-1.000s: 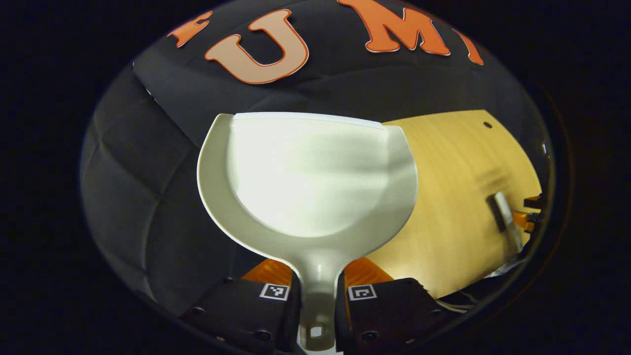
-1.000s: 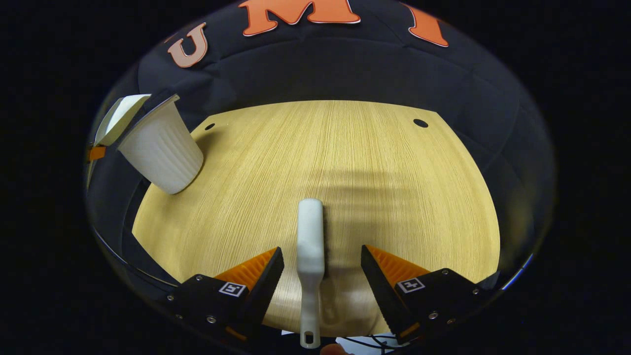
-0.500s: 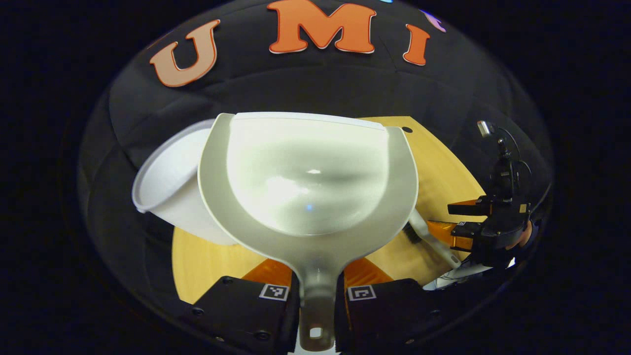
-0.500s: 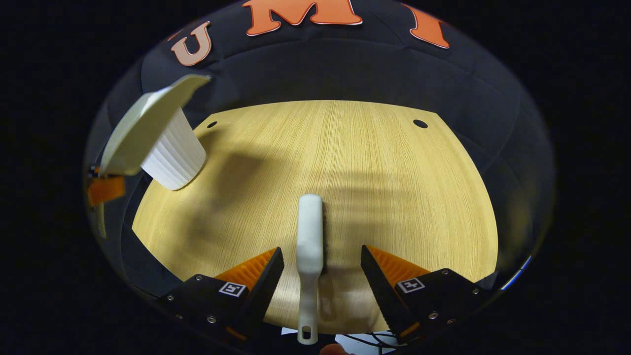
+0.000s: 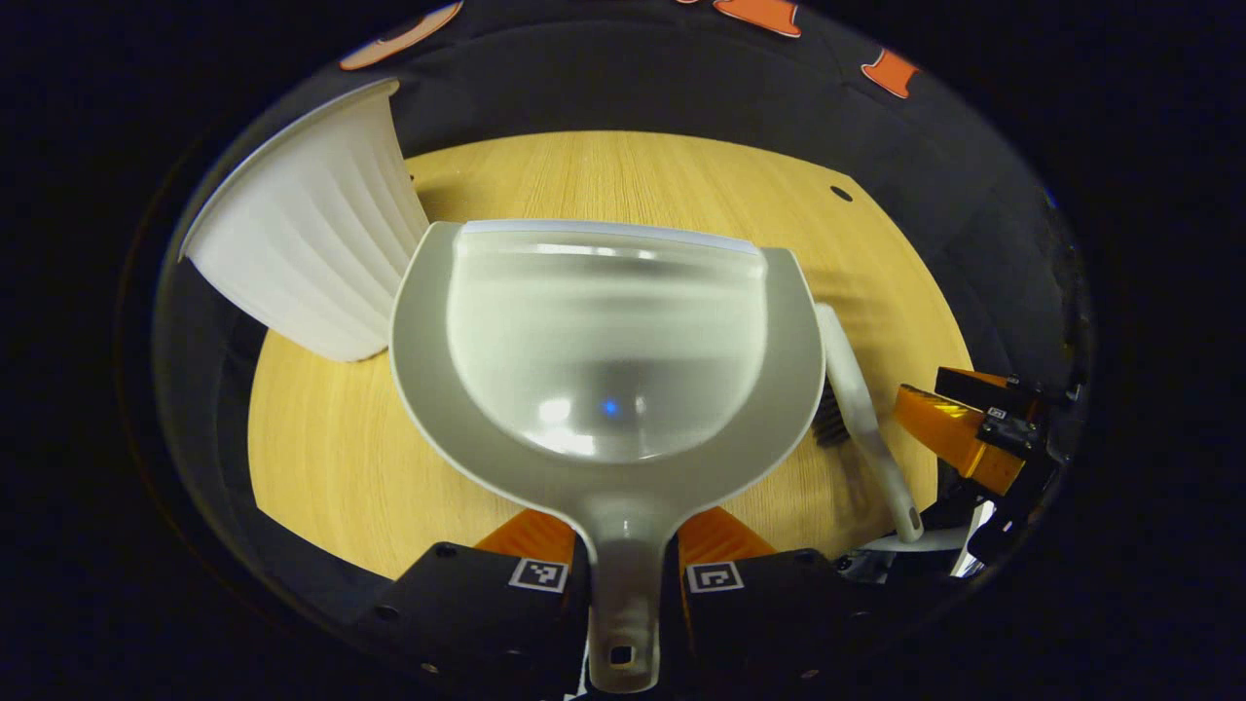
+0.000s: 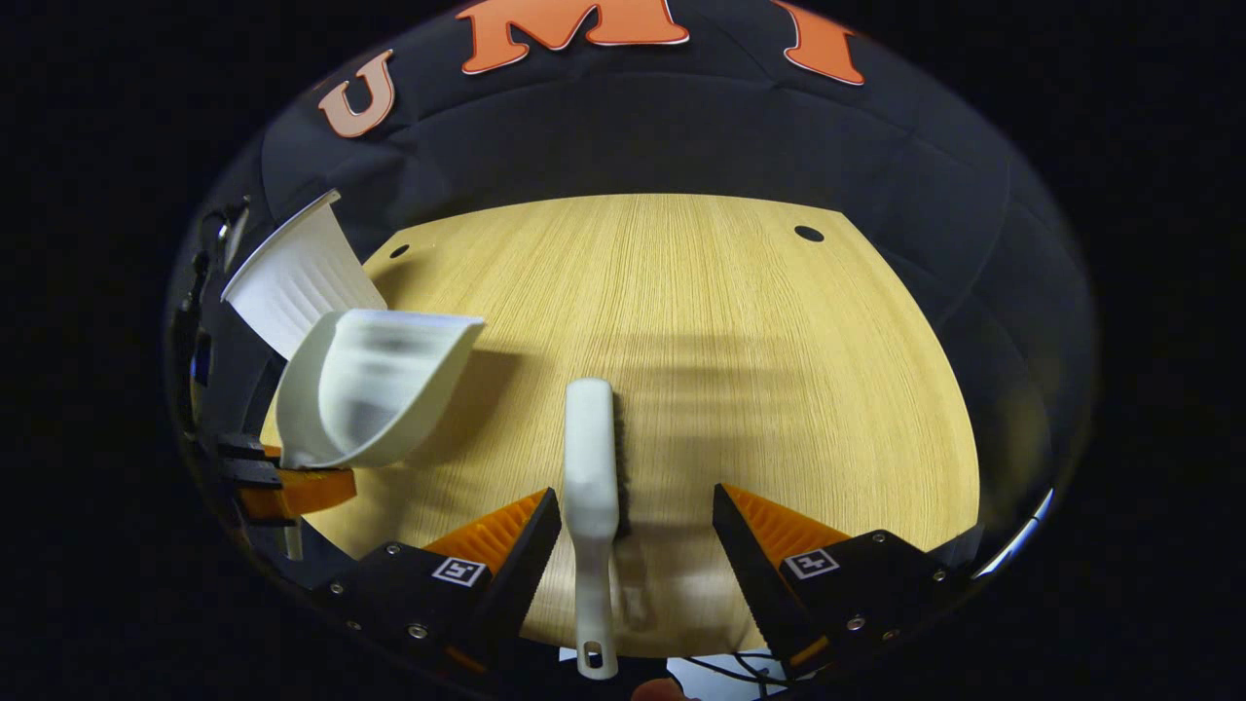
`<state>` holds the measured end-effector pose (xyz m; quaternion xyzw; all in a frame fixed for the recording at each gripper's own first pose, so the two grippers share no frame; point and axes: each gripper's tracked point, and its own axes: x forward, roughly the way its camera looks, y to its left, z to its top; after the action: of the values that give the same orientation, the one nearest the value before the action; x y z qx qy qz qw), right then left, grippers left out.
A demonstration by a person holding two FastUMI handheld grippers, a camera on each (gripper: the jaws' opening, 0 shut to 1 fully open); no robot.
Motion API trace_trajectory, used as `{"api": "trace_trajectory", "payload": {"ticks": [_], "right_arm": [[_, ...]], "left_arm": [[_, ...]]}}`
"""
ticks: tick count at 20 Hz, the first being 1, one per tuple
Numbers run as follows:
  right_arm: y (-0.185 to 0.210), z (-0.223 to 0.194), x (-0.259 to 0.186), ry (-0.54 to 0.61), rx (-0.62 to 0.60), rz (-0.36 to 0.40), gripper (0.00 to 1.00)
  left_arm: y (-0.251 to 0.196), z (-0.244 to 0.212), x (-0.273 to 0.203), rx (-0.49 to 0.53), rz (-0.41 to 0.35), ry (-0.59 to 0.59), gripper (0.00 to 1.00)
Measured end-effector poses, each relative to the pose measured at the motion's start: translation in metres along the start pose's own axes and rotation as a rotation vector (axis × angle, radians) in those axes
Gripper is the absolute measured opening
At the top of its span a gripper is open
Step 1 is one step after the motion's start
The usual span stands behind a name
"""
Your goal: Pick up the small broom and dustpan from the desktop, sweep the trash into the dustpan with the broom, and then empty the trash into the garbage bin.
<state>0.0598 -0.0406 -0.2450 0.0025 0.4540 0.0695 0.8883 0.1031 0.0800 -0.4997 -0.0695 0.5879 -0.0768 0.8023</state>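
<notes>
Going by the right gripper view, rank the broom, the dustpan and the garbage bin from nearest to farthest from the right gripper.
1. broom: lies on the desk between the open jaws of the right gripper.
2. dustpan: off to the left, held by the left gripper.
3. garbage bin: far left, behind the dustpan at the desk's edge.

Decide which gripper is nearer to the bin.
Left. The left gripper, shut on the dustpan handle, sits just in front of the bin. The right gripper is farther along the table, open around the broom.
</notes>
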Motion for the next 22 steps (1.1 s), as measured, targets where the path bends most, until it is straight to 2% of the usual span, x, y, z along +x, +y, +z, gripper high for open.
{"api": "trace_trajectory", "payload": {"ticks": [2,8,11,17,21,22], "right_arm": [[0.001,-0.002,0.001,0.008,-0.002,-0.001,0.95],[0.005,-0.010,0.001,0.025,-0.006,0.007,0.95],[0.005,-0.012,0.002,0.033,-0.007,0.006,0.95],[0.004,-0.012,0.001,0.033,-0.007,0.009,0.95],[0.003,-0.011,-0.001,0.029,-0.004,0.007,0.95],[0.001,-0.009,-0.002,0.024,-0.003,0.006,0.95]], "left_arm": [[-0.005,-0.009,0.009,-0.045,-0.007,0.055,0.30],[-0.008,-0.024,0.028,-0.062,-0.009,0.140,0.30],[-0.012,-0.023,0.027,-0.095,-0.016,0.152,0.30],[-0.014,-0.020,0.022,-0.079,-0.032,0.149,0.37],[-0.018,-0.019,0.015,-0.072,-0.053,0.124,0.55],[-0.020,-0.017,0.012,-0.073,-0.062,0.111,0.64]]}}
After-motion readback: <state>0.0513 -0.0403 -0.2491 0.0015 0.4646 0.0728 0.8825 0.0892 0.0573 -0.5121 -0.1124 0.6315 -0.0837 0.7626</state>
